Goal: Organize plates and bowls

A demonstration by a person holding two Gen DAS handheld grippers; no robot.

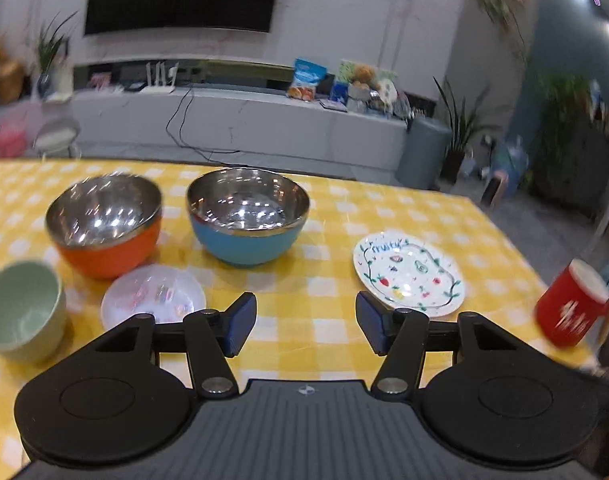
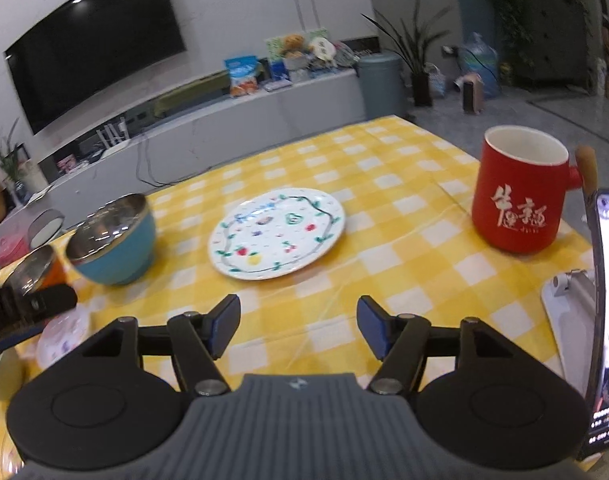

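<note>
Presently, the holdings on the yellow checked tabletop (image 1: pixel 328 320) run as follows.

Bowls, three: an orange bowl (image 1: pixel 106 226) and a blue bowl (image 1: pixel 248 216), both steel-lined, side by side toward the far edge; a pale green bowl (image 1: pixel 22 310) at the left edge, nearer the front. None is nested in another.

Plates, two: a small white plate (image 1: pixel 154 296) just in front of the orange bowl, and a fruit-patterned plate (image 1: pixel 408 274) lying alone toward the right, well apart from the small one. Not stacked.

Other items: a red mug (image 2: pixel 520 188) near the right edge; a phone on a stand (image 2: pixel 600 320) at the front right corner.

Progress, as judged: little or nothing is sorted yet; gathering the bowls into one stack and the plates into another appears to remain whole.

Left gripper (image 1: pixel 304 322): spread wide, holding nothing, over bare cloth near the front edge. The small white plate lies just to its left, the fruit-patterned plate just beyond its right finger, the blue bowl ahead.

Right gripper (image 2: pixel 298 326): likewise parted and empty, over bare cloth. The fruit-patterned plate lies directly ahead of it, near but untouched; the blue bowl sits ahead to its left.
</note>
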